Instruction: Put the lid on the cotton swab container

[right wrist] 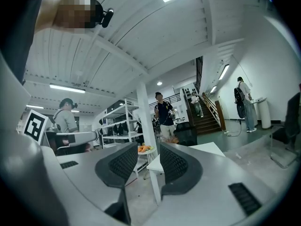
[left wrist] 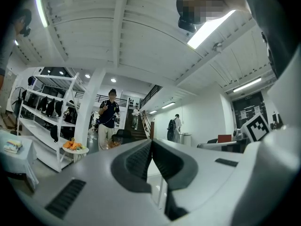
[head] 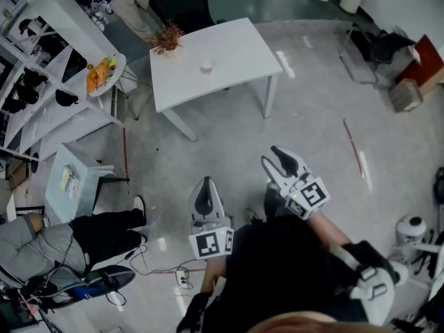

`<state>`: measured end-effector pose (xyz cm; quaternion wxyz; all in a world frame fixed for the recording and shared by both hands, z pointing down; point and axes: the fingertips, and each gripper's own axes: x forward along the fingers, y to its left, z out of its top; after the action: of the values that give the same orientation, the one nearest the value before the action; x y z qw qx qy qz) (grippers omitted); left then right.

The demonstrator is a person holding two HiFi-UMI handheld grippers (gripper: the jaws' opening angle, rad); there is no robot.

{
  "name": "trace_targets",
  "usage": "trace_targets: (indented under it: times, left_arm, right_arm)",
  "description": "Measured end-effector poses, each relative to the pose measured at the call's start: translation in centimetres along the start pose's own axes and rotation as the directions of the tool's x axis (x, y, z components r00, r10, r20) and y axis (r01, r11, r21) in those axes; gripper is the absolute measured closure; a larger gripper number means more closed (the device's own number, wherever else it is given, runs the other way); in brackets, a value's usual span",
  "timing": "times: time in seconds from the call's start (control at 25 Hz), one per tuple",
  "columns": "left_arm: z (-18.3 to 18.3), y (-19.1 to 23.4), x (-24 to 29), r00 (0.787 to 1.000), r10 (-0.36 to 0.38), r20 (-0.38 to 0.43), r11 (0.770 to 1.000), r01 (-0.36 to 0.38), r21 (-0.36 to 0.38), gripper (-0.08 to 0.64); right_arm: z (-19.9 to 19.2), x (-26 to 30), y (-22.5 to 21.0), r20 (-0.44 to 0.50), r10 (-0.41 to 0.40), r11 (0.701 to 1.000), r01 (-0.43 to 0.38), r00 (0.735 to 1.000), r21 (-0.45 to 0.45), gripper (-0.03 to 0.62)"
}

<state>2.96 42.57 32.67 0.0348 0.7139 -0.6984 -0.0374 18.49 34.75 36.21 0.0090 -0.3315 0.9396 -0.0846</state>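
- The left gripper (head: 204,189) is held low and level over the grey floor (head: 312,130). Its jaws are pressed together with nothing between them.
- The right gripper (head: 272,157) is just beside it and a little further forward. Its jaws stand apart and empty.
- A seated person (head: 48,245) is off to the left, near the left gripper.
- A white table (head: 236,54) stands ahead of both grippers, well apart from them across bare floor.
- A small round container (head: 206,66) sits upright near the middle of the table, far from either gripper and nearly straight ahead of the left one. It is too small to tell whether a lid is on it.
- A potted dried plant (head: 166,38) stands at the table's far left corner.
- A round side table (head: 119,64) holding orange things stands left of the table, beside white shelving (head: 28,61).
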Motion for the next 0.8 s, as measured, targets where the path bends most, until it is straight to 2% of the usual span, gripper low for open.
trace_targets:
  times: [0.2, 0.36, 0.6, 0.8]
  left_arm:
    - [-0.7, 0.6, 3.1, 1.0, -0.011, -0.012, 1.0, 0.011, 0.007, 0.554]
    - [-0.7, 1.8, 7.5, 1.0, -0.004, -0.03, 1.0, 0.004, 0.003, 0.554]
    - [-1.4, 4.3, 16.2, 0.997, 0.032, -0.07, 0.999, -0.033, -0.009, 0.554]
    - [-1.5, 4.8, 24.9, 0.996, 0.057, -0.068, 0.998, -0.058, -0.009, 0.554]
  right_arm:
    - [-0.2, 2.5, -1.8, 0.016, 0.01, 1.0, -0.01, 1.0, 0.009, 0.466]
    - [0.4, 6.9, -4.6, 0.009, 0.032, 0.999, -0.032, 0.999, 0.012, 0.466]
    - [1.6, 14.7, -9.8, 0.004, 0.085, 0.996, -0.085, 0.996, 0.006, 0.466]
    - [2.2, 21.1, -15.4, -0.013, 0.143, 0.99, -0.143, 0.99, 0.006, 0.466]
